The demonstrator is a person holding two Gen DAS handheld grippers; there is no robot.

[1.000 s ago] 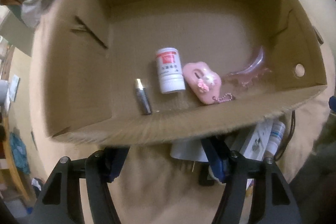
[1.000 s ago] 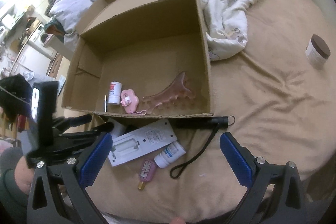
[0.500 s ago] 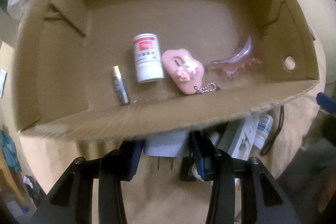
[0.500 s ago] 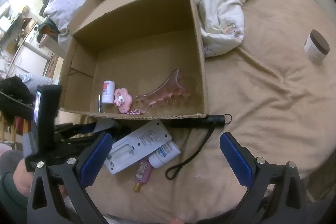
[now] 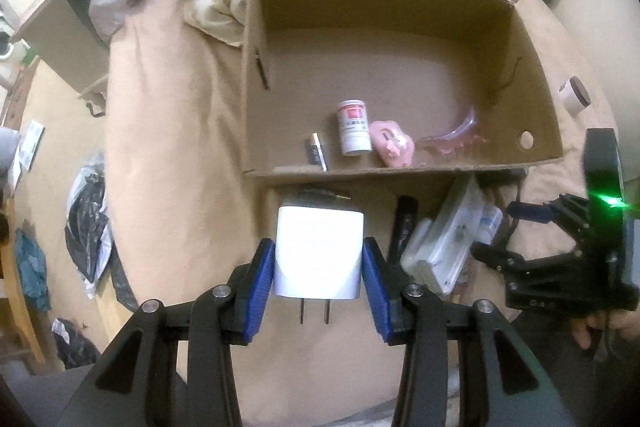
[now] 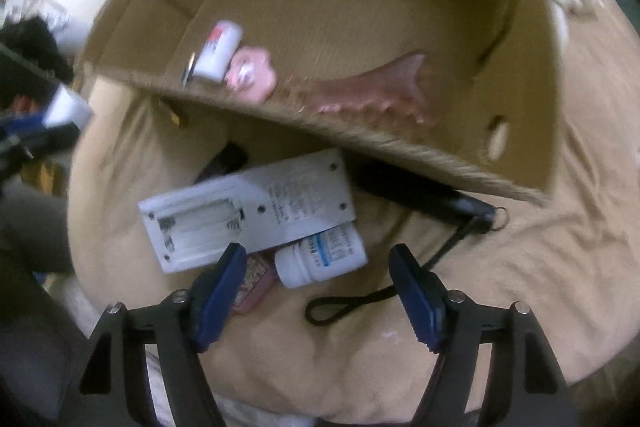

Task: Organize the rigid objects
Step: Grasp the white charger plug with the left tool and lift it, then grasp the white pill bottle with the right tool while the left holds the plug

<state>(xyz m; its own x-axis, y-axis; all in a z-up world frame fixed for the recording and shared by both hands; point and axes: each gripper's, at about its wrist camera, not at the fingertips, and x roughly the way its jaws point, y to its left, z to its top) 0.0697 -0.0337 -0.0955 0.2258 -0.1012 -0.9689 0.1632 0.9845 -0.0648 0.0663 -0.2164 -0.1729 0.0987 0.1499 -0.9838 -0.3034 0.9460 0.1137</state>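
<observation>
Cardboard box, open-topped, sits on a tan bedspread at twelve o'clock from both tools. The left gripper is clamped on a white plug-in charger, its blue pads pressing the two sides and the two metal prongs pointing back toward the camera; the charger is just short of the box's near wall, not yet over it. The right gripper stands spread wide with nothing between its pads, hovering just above a white pill bottle that lies at twelve o'clock from it, outside the box. Beside that bottle lie a white battery case at eleven o'clock, a small pink item partly beneath it, and a black flashlight with a wrist cord at one o'clock, against the box wall. Inside the box, along the near wall, lie a small battery, a white bottle with a red label, a pink charm and a translucent pink comb. Likely risks: the charger's smooth sides could slip from the pads, or it could catch the near wall if carried too low; the right tool, closing on the round bottle, may roll it away or nip the pink item too.
</observation>
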